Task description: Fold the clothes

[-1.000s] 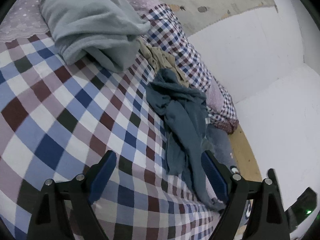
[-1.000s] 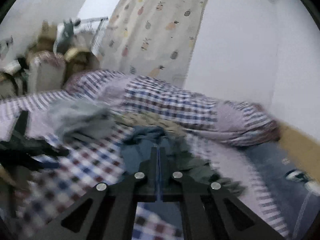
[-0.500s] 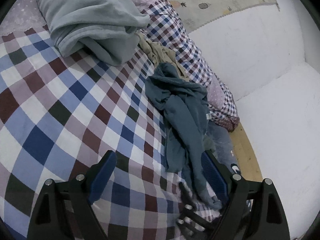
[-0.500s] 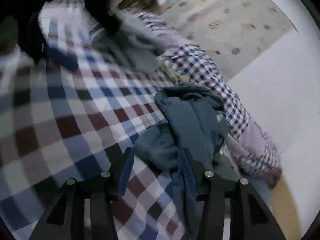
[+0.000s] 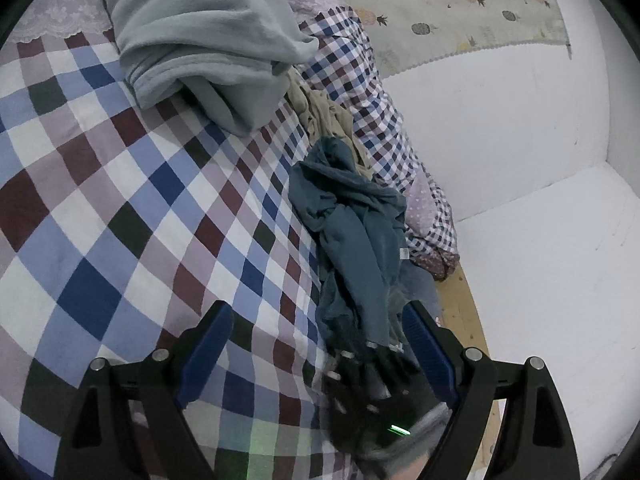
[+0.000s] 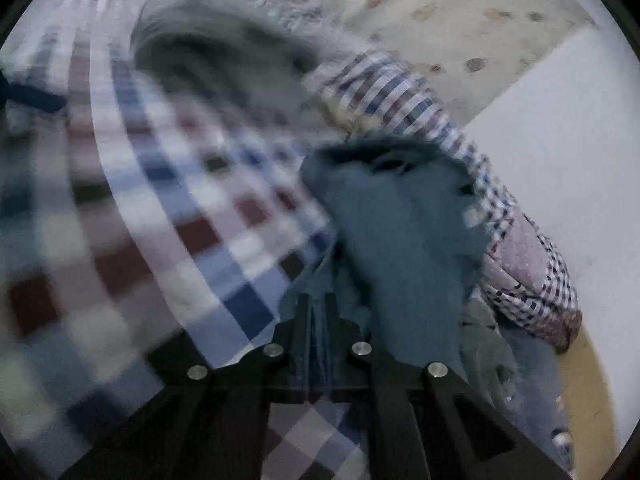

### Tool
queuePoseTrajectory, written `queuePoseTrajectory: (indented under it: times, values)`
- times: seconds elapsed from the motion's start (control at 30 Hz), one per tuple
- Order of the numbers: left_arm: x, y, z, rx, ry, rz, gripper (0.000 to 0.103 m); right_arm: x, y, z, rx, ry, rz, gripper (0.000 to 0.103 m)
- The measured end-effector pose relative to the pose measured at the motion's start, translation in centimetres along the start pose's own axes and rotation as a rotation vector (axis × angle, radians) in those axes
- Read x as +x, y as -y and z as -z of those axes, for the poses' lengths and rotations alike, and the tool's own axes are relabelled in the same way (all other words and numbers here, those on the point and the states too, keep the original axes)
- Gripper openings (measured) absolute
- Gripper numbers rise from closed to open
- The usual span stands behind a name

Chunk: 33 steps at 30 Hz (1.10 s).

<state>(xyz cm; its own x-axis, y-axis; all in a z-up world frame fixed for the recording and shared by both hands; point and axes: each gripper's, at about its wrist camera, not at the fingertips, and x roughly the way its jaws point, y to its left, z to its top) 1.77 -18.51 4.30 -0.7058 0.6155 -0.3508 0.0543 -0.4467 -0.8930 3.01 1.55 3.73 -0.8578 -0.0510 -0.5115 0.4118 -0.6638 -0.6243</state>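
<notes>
A crumpled teal garment [image 5: 360, 232] lies in a long heap on the checked bedsheet [image 5: 120, 200], near the bed's right edge. My left gripper [image 5: 316, 340] hovers open above its near end, with nothing between the blue pads [image 5: 208, 344]. The right gripper [image 5: 372, 376] shows as a dark blur at that same end. In the motion-blurred right wrist view the teal garment [image 6: 404, 232] fills the middle. There my right gripper [image 6: 318, 320] has its fingers together, with teal cloth pinched between them.
A folded pale grey-green fleece [image 5: 200, 40] lies at the head of the bed, with a beige garment [image 5: 324, 116] beside it. A small-check duvet [image 5: 376, 96] runs along the right edge by the white wall [image 5: 500, 128]. A wooden floor strip [image 5: 460, 308] shows below.
My right gripper has swung down to the near end of the teal garment and gone from open to shut on it. The left gripper stayed open and drew back slightly.
</notes>
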Motion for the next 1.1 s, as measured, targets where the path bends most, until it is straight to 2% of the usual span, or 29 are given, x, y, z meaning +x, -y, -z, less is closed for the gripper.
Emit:
queuePoseTrajectory:
  times: [0.07, 0.27, 0.43, 0.57, 0.67, 0.8, 0.87, 0.93, 1.03, 1.1]
  values:
    - [0.1, 0.0, 0.0, -0.003, -0.009, 0.012, 0.089, -3.8, 1.5, -0.6, 0.079, 0.081, 0.006, 0.003]
    - [0.6, -0.1, 0.4, -0.038, -0.043, 0.085, 0.089, -12.4, 6.8, -1.3, 0.274, 0.234, 0.027, 0.003]
    - [1.3, 0.4, 0.8, -0.025, -0.054, 0.088, 0.089, -20.8, 10.5, -1.9, 0.371, 0.374, 0.094, 0.003]
    - [1.8, 0.6, 1.2, -0.012, -0.058, 0.079, 0.089, -26.5, 12.6, -1.0, 0.458, 0.474, 0.162, 0.003]
    - [2.4, 1.1, 1.6, 0.003, -0.065, 0.075, 0.089, -30.7, 14.7, 0.6, 0.528, 0.541, 0.256, 0.003]
    - [3.7, 2.1, 2.3, 0.049, -0.081, 0.061, 0.089, -34.8, 18.0, 4.0, 0.663, 0.598, 0.446, 0.003]
    - [4.6, 2.9, 3.0, 0.106, -0.096, 0.032, 0.089, -35.1, 20.1, 6.2, 0.751, 0.564, 0.52, 0.003]
    - [5.5, 3.7, 3.7, 0.174, -0.114, -0.004, 0.089, -33.6, 22.4, 9.2, 0.846, 0.469, 0.54, 0.003]
    - [6.8, 5.2, 5.4, 0.3, -0.154, -0.054, 0.089, -29.0, 24.8, 15.1, 0.987, 0.265, 0.49, 0.004]
    - [7.8, 6.4, 7.0, 0.408, -0.194, -0.092, 0.089, -26.6, 24.6, 18.1, 1.005, 0.155, 0.464, 0.004]
